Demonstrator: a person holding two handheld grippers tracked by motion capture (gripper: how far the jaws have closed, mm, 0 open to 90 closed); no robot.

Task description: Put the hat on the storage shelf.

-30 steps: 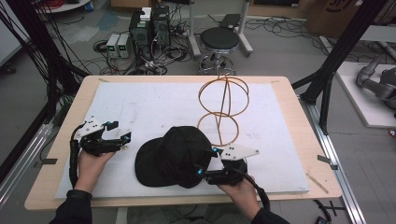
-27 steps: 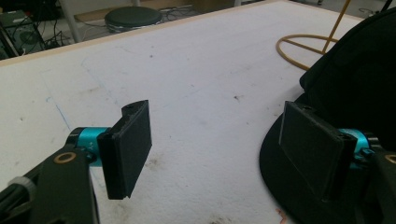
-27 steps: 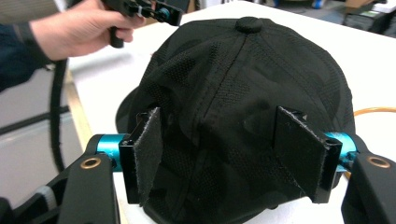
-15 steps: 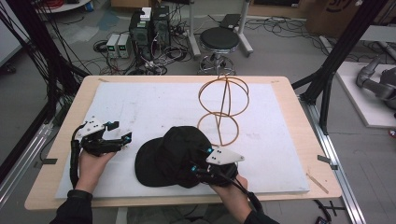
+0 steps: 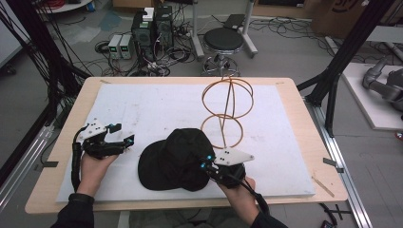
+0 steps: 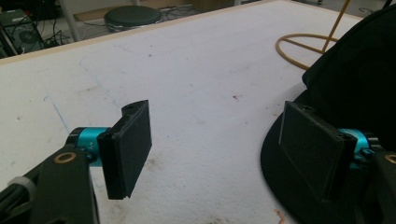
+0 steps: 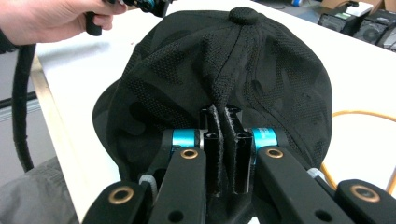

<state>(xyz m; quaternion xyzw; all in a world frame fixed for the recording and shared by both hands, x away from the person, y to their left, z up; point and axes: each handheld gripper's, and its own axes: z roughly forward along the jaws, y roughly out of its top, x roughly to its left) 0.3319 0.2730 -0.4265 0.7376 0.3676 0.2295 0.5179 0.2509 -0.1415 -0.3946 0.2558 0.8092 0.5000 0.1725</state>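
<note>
In the high view, the cap (image 5: 173, 159) is lying on the white mat (image 5: 157, 104), with the wire stand (image 5: 227, 114) just behind it, the left gripper (image 5: 124, 140) beside its left edge and the right gripper (image 5: 205, 166) at its near right edge. In the left gripper view, the jaws are gaping wide, the brim lying by one of them. In the right gripper view, the jaws are pinching a fold of the cap's crown between them.

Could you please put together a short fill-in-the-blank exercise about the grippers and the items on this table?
1. The right gripper is shut on the fabric of the black ____.
2. The left gripper has its jaws ____, with nothing between them.
3. The orange wire stand sits on the ____ foam mat, beyond the cap.
4. In the left gripper view, the cap's brim lies beside the jaw at the ____ of the picture.

Missing words: cap; open; white; right
</note>
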